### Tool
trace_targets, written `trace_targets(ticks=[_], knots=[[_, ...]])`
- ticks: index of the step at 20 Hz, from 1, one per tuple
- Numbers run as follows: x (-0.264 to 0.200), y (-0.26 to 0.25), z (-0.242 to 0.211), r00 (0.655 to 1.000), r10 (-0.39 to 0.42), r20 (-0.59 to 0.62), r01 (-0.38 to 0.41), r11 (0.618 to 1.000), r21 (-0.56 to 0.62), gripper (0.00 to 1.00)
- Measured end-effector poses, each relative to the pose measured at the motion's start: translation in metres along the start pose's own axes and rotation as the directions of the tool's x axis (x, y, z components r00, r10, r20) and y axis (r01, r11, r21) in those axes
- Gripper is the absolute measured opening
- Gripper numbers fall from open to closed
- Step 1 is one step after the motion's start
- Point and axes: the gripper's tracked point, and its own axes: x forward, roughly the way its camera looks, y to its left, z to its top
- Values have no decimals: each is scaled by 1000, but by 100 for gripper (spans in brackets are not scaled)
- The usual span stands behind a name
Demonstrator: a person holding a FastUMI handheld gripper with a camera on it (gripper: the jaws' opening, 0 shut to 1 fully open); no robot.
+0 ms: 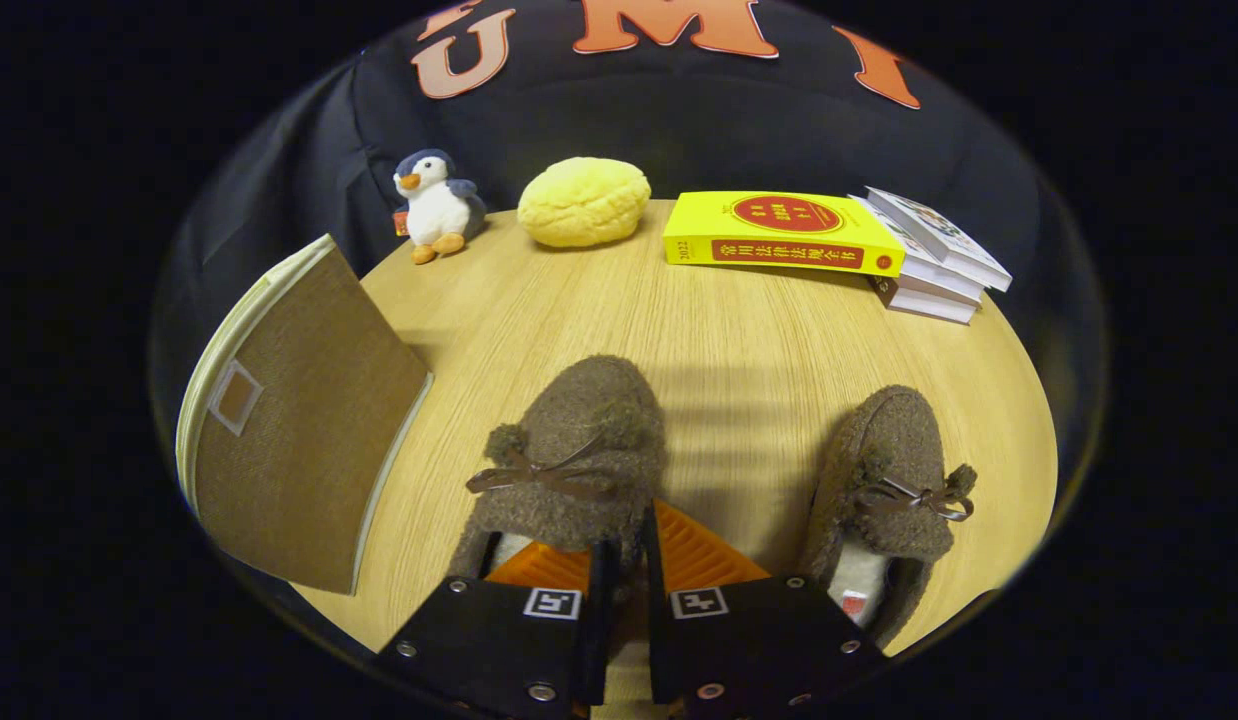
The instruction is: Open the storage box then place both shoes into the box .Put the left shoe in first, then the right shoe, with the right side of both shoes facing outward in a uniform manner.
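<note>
Two brown fuzzy shoes with bow laces stand on the round wooden table (739,330), toes pointing away from me. My gripper (624,575) is shut on the shoe on the left (589,420). One finger sits inside the shoe's opening and the other outside, pinching its right side wall near the heel. I cannot tell whether that shoe rests on the table or is lifted. The other shoe (884,450) lies apart to the right of the fingers. The brown fabric storage box (299,430) with cream edging and a small label window stands to the left of the held shoe, one flat face tilted toward me.
Along the table's far edge are a penguin plush (434,205), a yellow bun-shaped cushion (584,200), a thick yellow book (784,232) and a stack of books (934,265). Bare wood lies between these and the shoes.
</note>
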Motion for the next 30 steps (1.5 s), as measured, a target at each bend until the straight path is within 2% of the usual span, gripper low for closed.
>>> trace_targets(ticks=[2, 4, 7, 11, 17, 21, 24, 30], knots=[[-3, 1, 1, 1000, -4, -1, 5, 999, 39, 8], [-14, 7, 10, 1000, 3, 15, -4, 997, 82, 4], [-47, 21, 29, 1000, 4, 29, -8, 993, 118, 4], [-101, 61, 80, 994, 48, 95, -62, 987, 151, 4], [-149, 165, 131, 980, 150, 128, -165, 980, 115, 4], [-134, 237, 129, 977, 197, 80, -204, 974, 97, 4], [-106, 275, 107, 977, 214, 6, -214, 974, 74, 4], [-42, 308, 58, 977, 117, -180, -116, 993, 18, 4]])
